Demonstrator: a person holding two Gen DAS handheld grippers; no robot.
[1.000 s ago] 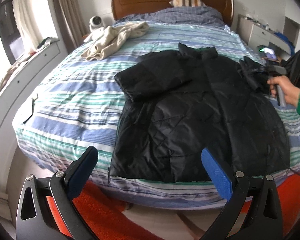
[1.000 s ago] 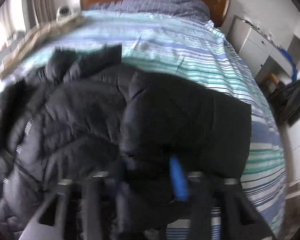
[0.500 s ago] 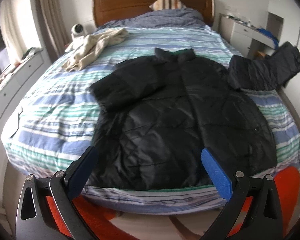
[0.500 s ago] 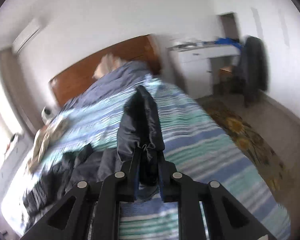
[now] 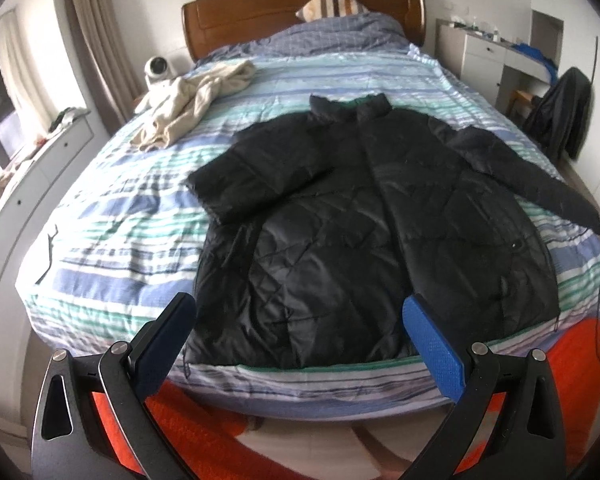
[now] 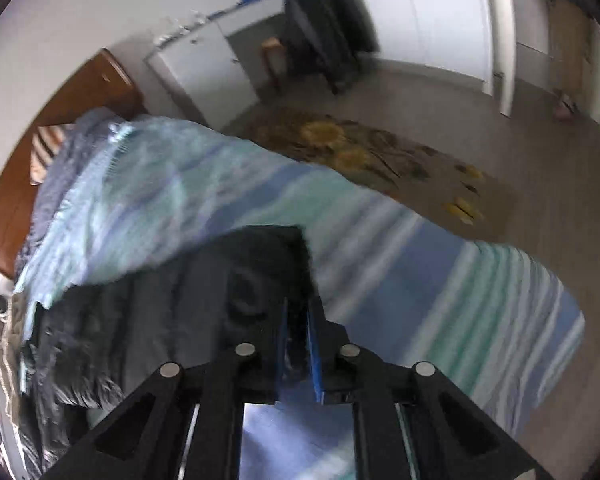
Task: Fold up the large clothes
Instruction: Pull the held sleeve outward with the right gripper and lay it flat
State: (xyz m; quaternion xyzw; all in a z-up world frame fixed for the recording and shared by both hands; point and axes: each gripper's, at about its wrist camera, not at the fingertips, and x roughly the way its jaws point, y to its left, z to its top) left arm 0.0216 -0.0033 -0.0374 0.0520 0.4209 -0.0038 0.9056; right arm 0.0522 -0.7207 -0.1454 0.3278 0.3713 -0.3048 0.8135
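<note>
- Black quilted jacket point(image 5: 364, 232), glossy with diamond stitching, lies flat on the striped bed point(image 5: 120, 216); one sleeve folded across its chest, the other stretched sideways
- Crumpled cream garment point(image 5: 192, 100) near the headboard; orange rug point(image 5: 572, 380) below
- Collar points to the headboard, hem to the foot
- Left hand-held gripper point(image 5: 300, 344) spread, empty; right hand-held gripper point(image 6: 298, 344) pinches the sleeve cuff point(image 6: 260, 276)

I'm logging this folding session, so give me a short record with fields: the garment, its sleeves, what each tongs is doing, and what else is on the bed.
garment: black jacket, spread flat on the striped bed
one sleeve: folded in across the chest
other sleeve: stretched out sideways
left tongs: open, holding nothing, near the hem
right tongs: shut on the outstretched sleeve's cuff
also on bed: beige garment, striped pillow
</note>
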